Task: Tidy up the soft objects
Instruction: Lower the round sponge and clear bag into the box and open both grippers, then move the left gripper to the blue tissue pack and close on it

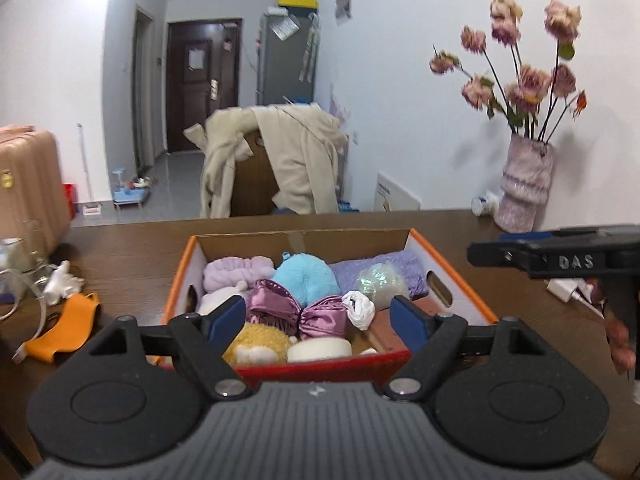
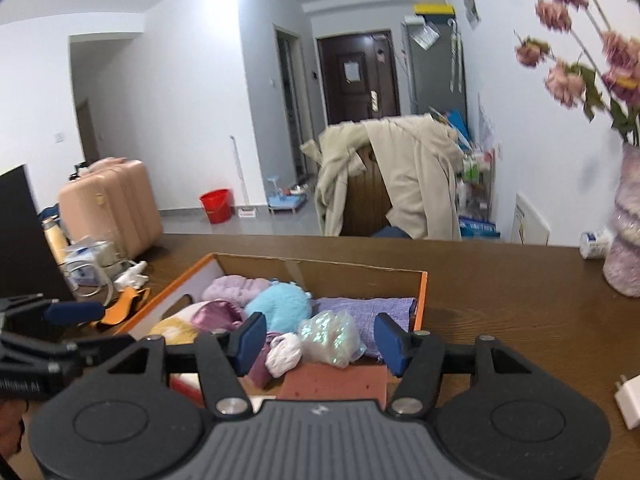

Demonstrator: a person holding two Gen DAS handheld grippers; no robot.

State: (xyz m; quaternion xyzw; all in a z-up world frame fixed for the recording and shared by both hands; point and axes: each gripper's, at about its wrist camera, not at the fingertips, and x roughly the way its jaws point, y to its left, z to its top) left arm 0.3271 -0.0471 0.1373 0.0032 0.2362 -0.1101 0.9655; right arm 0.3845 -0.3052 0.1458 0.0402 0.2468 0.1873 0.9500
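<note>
An orange-rimmed cardboard box [image 1: 448, 258] on the brown table holds several soft things: a blue plush [image 1: 306, 280], a lilac headband [image 1: 236, 270], a purple cloth [image 1: 384, 268], a purple satin bow [image 1: 296, 312], a white scrunchie [image 1: 360, 309], an iridescent pouch [image 1: 380, 280] and a yellow plush [image 1: 256, 344]. My left gripper [image 1: 318, 322] is open and empty above the box's near edge. My right gripper [image 2: 320, 342] is open and empty over the box [image 2: 420, 300], near the pouch [image 2: 330, 338] and scrunchie [image 2: 284, 354]. The blue plush [image 2: 280, 306] lies behind.
An orange mask [image 1: 64, 334] and white cables [image 1: 60, 280] lie on the table left of the box. A vase of dried flowers [image 1: 524, 184] stands at the right. A white charger [image 2: 628, 400] lies at the right edge. A chair with a beige coat [image 1: 280, 160] stands behind the table.
</note>
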